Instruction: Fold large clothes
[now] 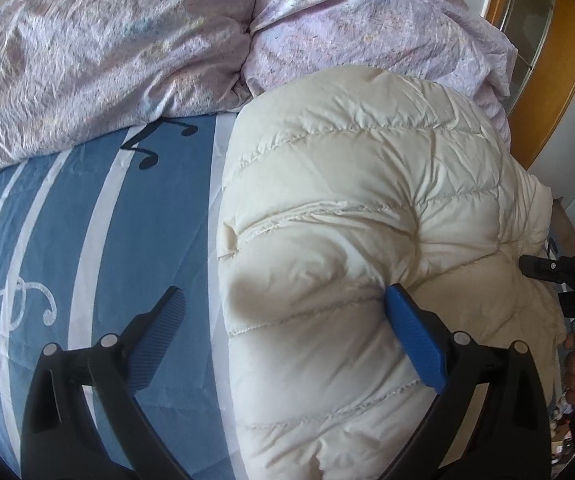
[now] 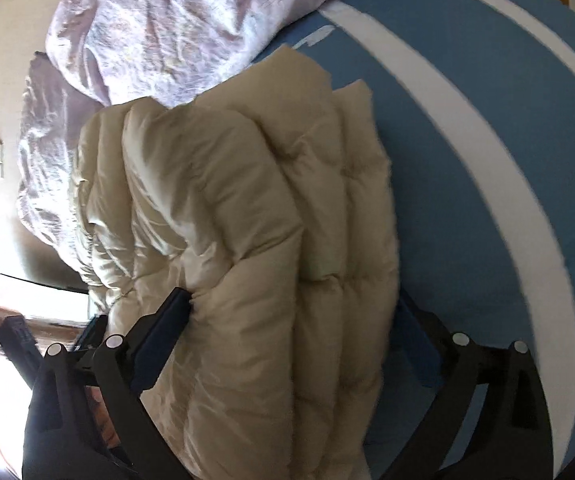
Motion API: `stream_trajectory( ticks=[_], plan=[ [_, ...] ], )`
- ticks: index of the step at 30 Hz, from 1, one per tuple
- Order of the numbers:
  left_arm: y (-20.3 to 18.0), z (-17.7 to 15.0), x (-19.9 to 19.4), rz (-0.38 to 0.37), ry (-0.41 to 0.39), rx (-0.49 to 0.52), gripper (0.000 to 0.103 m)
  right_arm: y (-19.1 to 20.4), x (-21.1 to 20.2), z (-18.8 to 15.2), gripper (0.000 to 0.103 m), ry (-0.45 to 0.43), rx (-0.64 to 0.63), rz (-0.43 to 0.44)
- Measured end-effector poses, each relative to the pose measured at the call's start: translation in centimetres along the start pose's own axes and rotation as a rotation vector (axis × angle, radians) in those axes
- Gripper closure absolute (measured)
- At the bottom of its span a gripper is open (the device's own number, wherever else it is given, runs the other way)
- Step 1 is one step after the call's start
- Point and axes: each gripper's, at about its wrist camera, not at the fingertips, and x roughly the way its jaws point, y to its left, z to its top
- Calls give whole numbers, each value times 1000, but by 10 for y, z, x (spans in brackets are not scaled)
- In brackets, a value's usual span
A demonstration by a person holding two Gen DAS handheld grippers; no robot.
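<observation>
Left wrist view shows a cream quilted puffer jacket (image 1: 367,240) lying bunched on a bed sheet (image 1: 87,240) that is blue with white stripes and music-note prints. The jacket is puffy, with stitched seams across it and a deep crease where it bends over itself. A crumpled lilac duvet (image 1: 127,48) lies behind it, touching its far edge. The left gripper (image 1: 287,336) stands wide open: one blue pad presses the jacket's fold, the other hangs over the sheet. Seen from the right wrist, the jacket lies in thick folded layers. The right gripper (image 2: 291,344) is spread wide, straddling the jacket's near end, one finger (image 2: 167,332) against it.
</observation>
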Motion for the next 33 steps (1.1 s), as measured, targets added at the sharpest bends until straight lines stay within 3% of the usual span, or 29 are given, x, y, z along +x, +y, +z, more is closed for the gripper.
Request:
stream_trajectory(
  ticks=[1, 6, 10, 13, 25, 33],
  plan=[
    [2, 0, -1, -7, 4, -8, 4, 1, 3, 0, 13, 9, -3, 17],
    [9, 1, -3, -15, 7, -25, 4, 2, 16, 5, 28, 27, 19, 82],
    [10, 2, -5, -16, 3, -24, 5, 8, 17, 8, 66, 6, 6, 105],
    [9, 3, -7, -13, 0, -15, 6, 20, 17, 12, 75, -21, -23, 71],
    [31, 10, -10, -85, 26, -112, 8, 18, 15, 7, 78, -32, -4, 62],
    [40, 23, 2, -206, 93, -174, 8, 25, 19, 9, 77, -28, 10, 49]
  ],
)
